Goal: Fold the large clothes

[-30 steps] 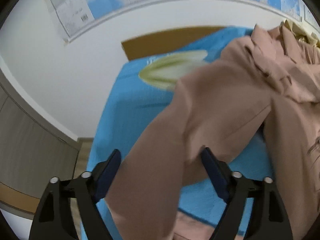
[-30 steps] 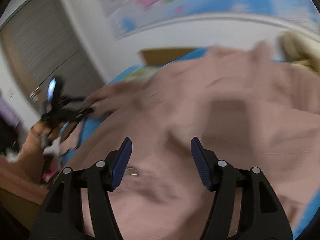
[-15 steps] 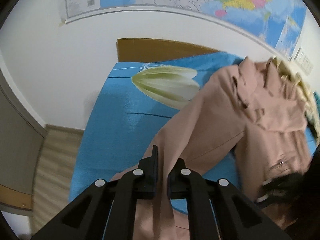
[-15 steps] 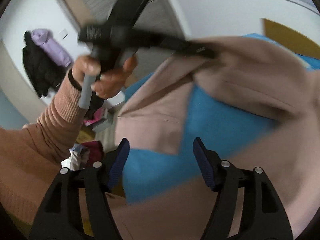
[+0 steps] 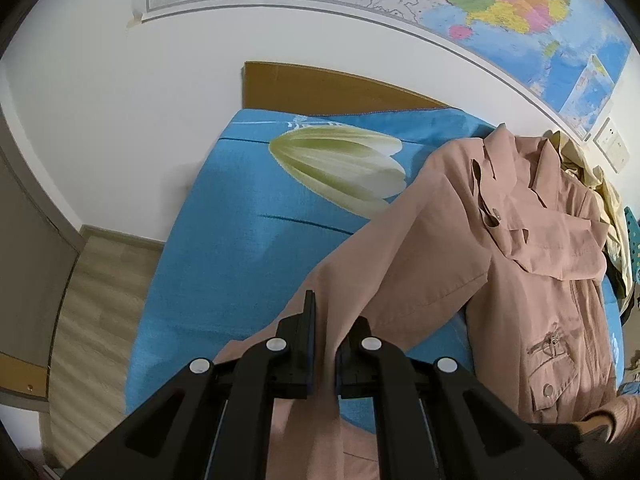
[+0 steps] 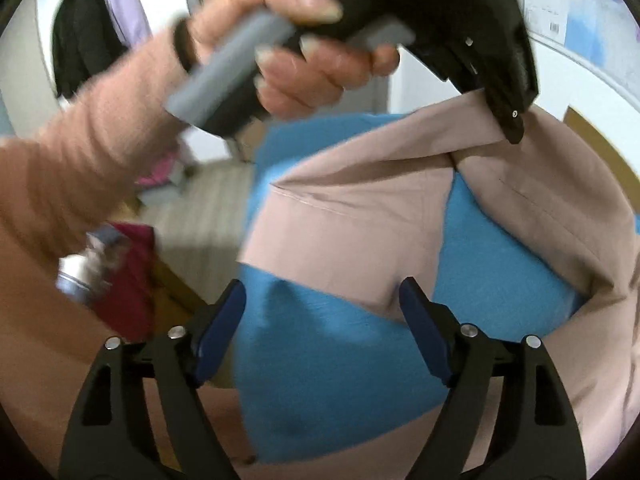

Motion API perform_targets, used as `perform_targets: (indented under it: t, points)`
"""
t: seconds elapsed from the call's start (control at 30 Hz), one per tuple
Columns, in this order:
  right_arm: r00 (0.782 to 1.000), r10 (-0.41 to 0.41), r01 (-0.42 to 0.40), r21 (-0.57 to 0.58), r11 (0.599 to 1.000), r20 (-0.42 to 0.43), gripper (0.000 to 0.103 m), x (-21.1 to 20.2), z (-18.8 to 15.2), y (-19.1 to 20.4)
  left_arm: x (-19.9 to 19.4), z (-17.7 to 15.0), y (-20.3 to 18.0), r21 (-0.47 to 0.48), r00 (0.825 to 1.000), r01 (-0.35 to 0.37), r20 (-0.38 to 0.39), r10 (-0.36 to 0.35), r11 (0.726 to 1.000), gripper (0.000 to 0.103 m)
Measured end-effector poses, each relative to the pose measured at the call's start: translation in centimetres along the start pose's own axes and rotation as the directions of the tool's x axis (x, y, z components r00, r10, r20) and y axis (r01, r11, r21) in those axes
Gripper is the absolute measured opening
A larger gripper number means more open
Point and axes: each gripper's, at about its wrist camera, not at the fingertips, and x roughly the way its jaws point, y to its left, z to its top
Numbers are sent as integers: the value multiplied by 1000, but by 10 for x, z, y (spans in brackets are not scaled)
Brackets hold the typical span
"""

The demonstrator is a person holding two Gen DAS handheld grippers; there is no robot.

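A dusty-pink jacket (image 5: 532, 248) lies spread on a bed with a blue cover (image 5: 240, 240). Its long sleeve (image 5: 384, 268) runs from the shoulder down to my left gripper (image 5: 325, 356), which is shut on the sleeve and holds it lifted off the bed. In the right wrist view the left gripper (image 6: 512, 124) pinches the raised sleeve (image 6: 360, 208), which hangs folded over the blue cover (image 6: 328, 372). My right gripper (image 6: 322, 332) is open and empty, just below the hanging sleeve end.
A wooden headboard (image 5: 320, 92) and a wall map (image 5: 480, 4) stand behind the bed. A cream garment (image 5: 600, 196) lies at the far right. Wooden floor (image 5: 88, 320) runs along the left bed edge. Clutter and dark hanging clothes (image 6: 92, 32) are beyond the bedside.
My left gripper went from open around the sleeve to shut on it, and lifted it. My right gripper swung left toward the hanging sleeve end and stayed open.
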Motion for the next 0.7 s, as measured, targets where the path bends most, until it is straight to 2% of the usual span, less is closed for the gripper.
perform_targets:
  t: [0.03, 0.07, 0.1, 0.13, 0.17, 0.23, 0.3, 0.33, 0.37, 0.4, 0.43, 0.47, 0.5, 0.57, 0.63, 0.67, 0.7]
  points:
    - [999, -44, 44, -21, 999, 12, 53, -1, 3, 1, -1, 0, 0, -3, 1000, 4, 0, -4, 1000, 6]
    - [999, -51, 51, -30, 998, 8, 44, -1, 3, 2, -2, -1, 0, -5, 1000, 6, 1, -6, 1000, 6]
    - [999, -45, 45, -17, 999, 8, 7, -3, 4, -1, -4, 0, 0, -9, 1000, 9, 1, -9, 1000, 6]
    - [1000, -14, 14, 14, 1000, 17, 2, -7, 4, -3, -5, 1, -1, -10, 1000, 9, 2, -9, 1000, 6]
    - [997, 58, -62, 73, 995, 55, 2, -20, 4, -16, -9, 3, -4, -7, 1000, 3, 8, -3, 1000, 6]
    - [983, 116, -136, 141, 981, 144, 2, -54, 3, -41, -19, 8, -12, 11, 1000, 23, 22, -23, 1000, 6]
    - [949, 172, -236, 232, 944, 265, 2, -108, -5, -75, -37, 19, -26, 39, 996, 72, 52, -74, 997, 6]
    - [936, 170, -254, 256, 933, 309, 2, -128, -7, -85, -47, 24, -33, 52, 992, 104, 70, -108, 993, 11]
    - [912, 156, -277, 290, 916, 379, 2, -162, -17, -104, -63, 32, -44, 70, 979, 167, 106, -174, 983, 17]
    - [897, 130, -282, 321, 904, 423, 2, -186, -26, -117, -75, 38, -52, 83, 965, 213, 140, -223, 973, 39]
    - [876, 92, -291, 367, 884, 474, 2, -219, -42, -135, -91, 44, -62, 102, 941, 261, 196, -277, 960, 60]
    - [861, 51, -287, 401, 870, 506, 2, -240, -54, -146, -102, 47, -69, 125, 920, 288, 239, -311, 949, 66]
    - [848, -13, -268, 448, 853, 530, 2, -263, -72, -159, -119, 50, -86, 188, 882, 326, 293, -370, 926, 71]
    - [813, -112, -271, 542, 795, 571, 2, -299, -112, -181, -135, 50, -113, 266, 845, 330, 344, -409, 906, 79]
    - [791, -207, -273, 635, 723, 576, 2, -323, -153, -200, -135, 47, -136, 320, 836, 292, 371, -403, 901, 80]
    - [775, -252, -292, 681, 671, 580, 2, -335, -182, -211, -131, 46, -142, 330, 841, 281, 368, -396, 901, 80]
    - [772, -303, -287, 732, 618, 559, 2, -341, -207, -221, -117, 46, -151, 334, 858, 265, 346, -379, 904, 80]
